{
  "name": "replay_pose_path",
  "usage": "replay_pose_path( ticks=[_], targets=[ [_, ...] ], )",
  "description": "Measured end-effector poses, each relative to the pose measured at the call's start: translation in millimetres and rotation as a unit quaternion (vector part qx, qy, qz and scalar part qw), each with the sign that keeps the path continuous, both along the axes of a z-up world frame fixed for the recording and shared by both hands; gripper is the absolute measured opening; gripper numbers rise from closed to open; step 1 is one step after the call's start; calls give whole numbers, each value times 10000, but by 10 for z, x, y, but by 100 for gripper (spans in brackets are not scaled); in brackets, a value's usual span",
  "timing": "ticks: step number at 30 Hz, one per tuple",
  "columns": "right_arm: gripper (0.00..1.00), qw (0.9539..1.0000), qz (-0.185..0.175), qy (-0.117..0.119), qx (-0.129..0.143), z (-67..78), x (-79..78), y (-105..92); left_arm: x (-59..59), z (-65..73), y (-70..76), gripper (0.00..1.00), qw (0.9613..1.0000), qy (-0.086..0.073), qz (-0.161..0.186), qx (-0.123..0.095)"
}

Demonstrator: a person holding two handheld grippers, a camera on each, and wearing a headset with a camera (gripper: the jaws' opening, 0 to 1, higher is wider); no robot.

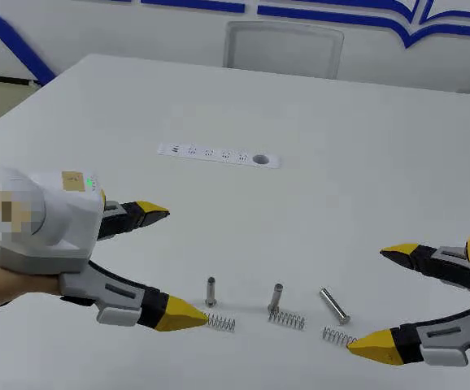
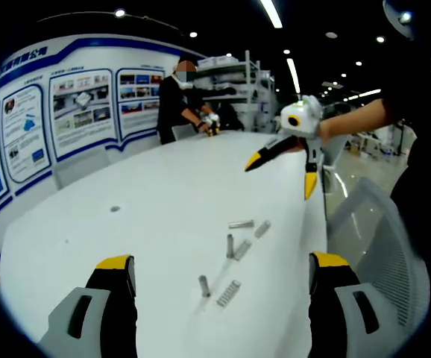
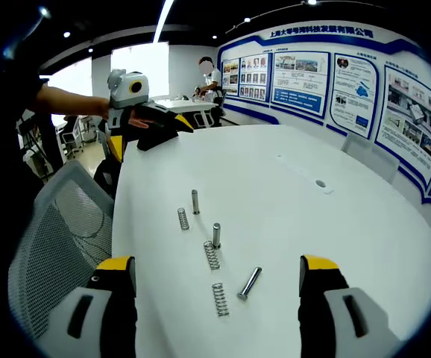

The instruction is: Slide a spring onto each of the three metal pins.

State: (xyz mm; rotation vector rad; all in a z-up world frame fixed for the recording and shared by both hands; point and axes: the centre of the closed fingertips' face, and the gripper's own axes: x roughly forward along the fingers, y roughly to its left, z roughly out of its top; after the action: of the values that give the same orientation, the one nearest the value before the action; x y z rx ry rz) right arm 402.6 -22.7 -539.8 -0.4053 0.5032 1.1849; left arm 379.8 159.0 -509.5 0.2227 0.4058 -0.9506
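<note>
Three metal pins sit near the front of the white table (image 1: 316, 122). The left pin (image 1: 211, 290) and the middle pin (image 1: 276, 296) stand upright; the right pin (image 1: 333, 305) lies on its side. A loose spring lies in front of each: left spring (image 1: 220, 322), middle spring (image 1: 286, 319), right spring (image 1: 337, 335). My left gripper (image 1: 174, 264) is open to the left of the row, its lower tip beside the left spring. My right gripper (image 1: 385, 299) is open at the right, its lower tip just right of the right spring. Both grippers are empty.
A white power strip (image 1: 218, 154) lies flat across the middle of the table. A grey chair (image 1: 282, 48) stands at the far edge. A mesh chair (image 3: 59, 246) sits at the near side of the table. A person (image 2: 177, 101) stands at the table's far end.
</note>
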Motion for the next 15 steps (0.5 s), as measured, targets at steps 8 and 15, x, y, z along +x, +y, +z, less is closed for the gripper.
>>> replay_pose_path(
  ticks=[8, 15],
  targets=[
    [91, 10000, -17, 14, 15, -14, 25, 13, 24, 50, -26, 99, 9999, -16, 17, -118],
    [90, 9999, -52, 40, 113, 0, 33, 43, 58, 21, 2, 100, 9999, -41, 72, -74]
  ],
)
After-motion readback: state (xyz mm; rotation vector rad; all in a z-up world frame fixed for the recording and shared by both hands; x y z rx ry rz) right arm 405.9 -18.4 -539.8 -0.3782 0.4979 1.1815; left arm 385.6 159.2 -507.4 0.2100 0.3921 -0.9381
